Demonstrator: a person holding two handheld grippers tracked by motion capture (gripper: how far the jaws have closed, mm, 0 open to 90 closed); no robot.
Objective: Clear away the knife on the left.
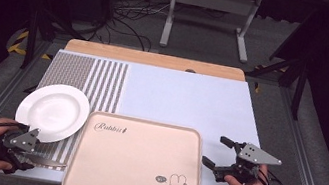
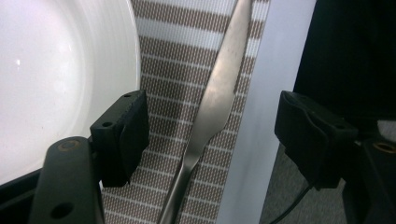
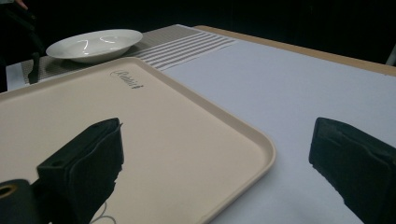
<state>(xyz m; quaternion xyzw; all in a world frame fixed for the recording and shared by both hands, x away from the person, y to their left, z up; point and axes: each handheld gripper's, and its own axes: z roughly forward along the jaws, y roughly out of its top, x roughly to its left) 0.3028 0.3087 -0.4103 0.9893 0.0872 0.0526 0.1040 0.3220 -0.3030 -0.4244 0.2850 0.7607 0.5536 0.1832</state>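
Observation:
A metal table knife (image 2: 219,93) lies on the brown-striped placemat (image 2: 163,88), its blade (image 1: 50,162) pointing toward the tray. My left gripper (image 2: 212,140) is open with one jaw on each side of the knife, neither touching it. In the high view my left gripper (image 1: 33,154) sits at the front left, just below the white plate (image 1: 52,112). A beige tray (image 1: 135,161) with a rabbit drawing lies at the front centre. My right gripper (image 1: 214,150) is open just right of the tray; its jaws straddle the tray's right rim (image 3: 261,144).
The plate (image 3: 95,44) rests on the striped placemat (image 1: 97,86), which covers the left part of a pale blue table cover (image 1: 191,102). The table's front edge (image 2: 261,154) runs just beside the knife. A white frame stand (image 1: 211,14) is on the floor beyond.

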